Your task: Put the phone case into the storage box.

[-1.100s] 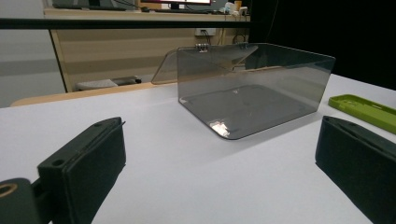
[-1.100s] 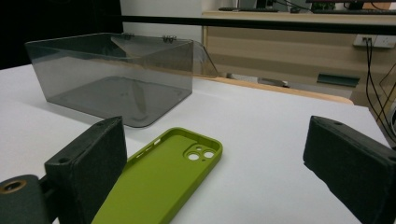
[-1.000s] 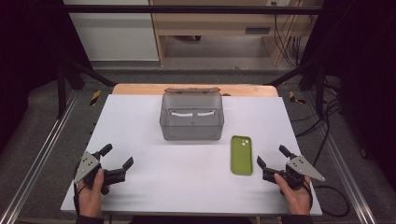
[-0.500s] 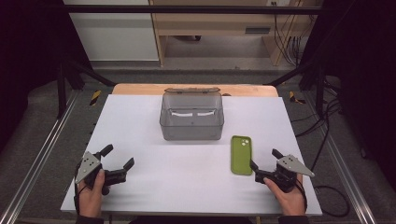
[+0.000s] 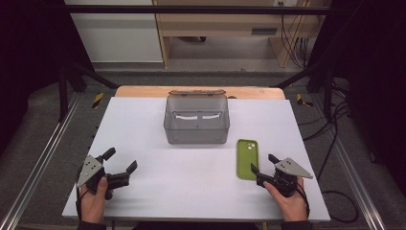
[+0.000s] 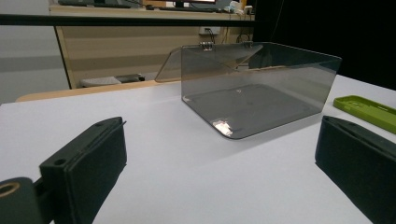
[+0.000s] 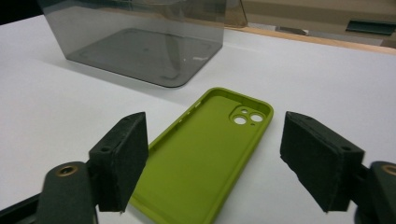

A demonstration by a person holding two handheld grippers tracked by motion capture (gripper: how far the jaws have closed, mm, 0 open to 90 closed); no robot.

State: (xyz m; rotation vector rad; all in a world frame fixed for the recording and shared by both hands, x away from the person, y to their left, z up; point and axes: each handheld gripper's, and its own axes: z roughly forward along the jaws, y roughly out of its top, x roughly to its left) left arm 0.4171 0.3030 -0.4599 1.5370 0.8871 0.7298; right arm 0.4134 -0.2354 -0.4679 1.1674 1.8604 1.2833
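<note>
Right tongs lining up on the green phone case, clear box waiting beyond it.

I work over the white bench [image 5: 143,124], where the smoky clear box [image 5: 196,122] stands mid-bench with its lid tipped open at the back, and the green phone case [image 5: 247,158] lies flat, hollow side up, just beside the box's near right corner. My right tongs [image 5: 262,166] hover at the case's near end, jaws spread wide and holding nothing, one to each side of it in the right gripper view. I judge the grasp is next: I want to come down squarely across the long edges, low enough to catch the thin rim, and close gently so it doesn't flex or skid. My left tongs [image 5: 119,162] sit wide open and empty, well apart.
</note>
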